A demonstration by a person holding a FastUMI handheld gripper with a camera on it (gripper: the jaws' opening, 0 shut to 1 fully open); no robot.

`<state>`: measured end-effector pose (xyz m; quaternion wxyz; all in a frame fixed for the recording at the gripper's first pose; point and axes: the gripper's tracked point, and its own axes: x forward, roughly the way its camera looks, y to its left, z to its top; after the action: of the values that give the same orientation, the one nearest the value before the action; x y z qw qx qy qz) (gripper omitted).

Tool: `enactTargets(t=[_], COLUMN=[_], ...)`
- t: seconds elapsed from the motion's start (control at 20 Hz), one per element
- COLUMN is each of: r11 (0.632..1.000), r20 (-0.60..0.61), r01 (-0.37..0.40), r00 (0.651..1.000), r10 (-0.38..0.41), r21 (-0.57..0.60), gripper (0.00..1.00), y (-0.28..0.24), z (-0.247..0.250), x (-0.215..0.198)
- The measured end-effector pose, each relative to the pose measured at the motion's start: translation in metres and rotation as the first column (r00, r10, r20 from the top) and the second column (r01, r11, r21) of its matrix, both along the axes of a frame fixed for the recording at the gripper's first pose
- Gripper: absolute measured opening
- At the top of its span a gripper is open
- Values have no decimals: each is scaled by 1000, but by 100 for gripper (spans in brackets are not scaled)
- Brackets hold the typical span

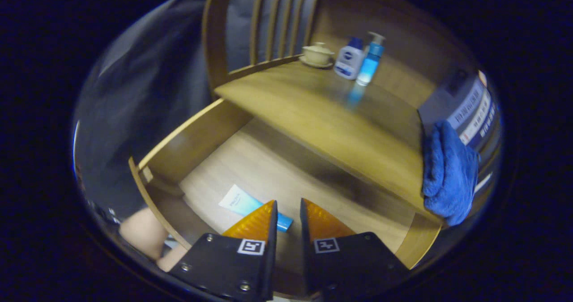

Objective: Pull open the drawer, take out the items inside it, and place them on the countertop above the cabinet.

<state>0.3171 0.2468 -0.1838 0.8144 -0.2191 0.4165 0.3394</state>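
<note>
Tube (244, 205), flat and soft-walled, pale body with a blue cap end, lies on the drawer (188, 134) floor near its front edge, just ahead of and partly under my left finger; its long axis runs slantwise across my fingers. My gripper (288, 214) hangs above it, fingers slightly apart, clamping nothing. Drawer: pulled open, smooth pale wood floor, darker wooden walls. Beyond, the countertop (313, 114), glossy wood, carries at its far edge a lidded cup on saucer (317, 53), a white bottle (349, 58) and a blue pump bottle (371, 60); a blue towel (449, 172) drapes its right edge.
</note>
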Motion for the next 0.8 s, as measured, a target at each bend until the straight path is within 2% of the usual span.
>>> enactTargets(t=[0.1, 0.15, 0.2, 0.25, 0.35, 0.55, 0.7, 0.8], r11=[995, 990, 983, 976, 966, 927, 896, 892], r20=[-22, -35, -56, -77, -93, -164, -187, -214], r01=[-91, -130, -166, -194, -233, -334, -390, -397], r00=[996, 991, 985, 979, 970, 937, 916, 910], r10=[90, 128, 162, 187, 224, 308, 354, 354], r21=[-43, -63, -79, -95, -110, -172, -214, -213], gripper=[38, 38, 46, 48, 60, 71, 72, 72], y=[6, 8, 10, 8, 11, 12, 13, 14], z=[-11, -16, -21, -23, -31, -50, -64, -68], x=[-8, -12, -15, -18, -17, -18, -15, -17])
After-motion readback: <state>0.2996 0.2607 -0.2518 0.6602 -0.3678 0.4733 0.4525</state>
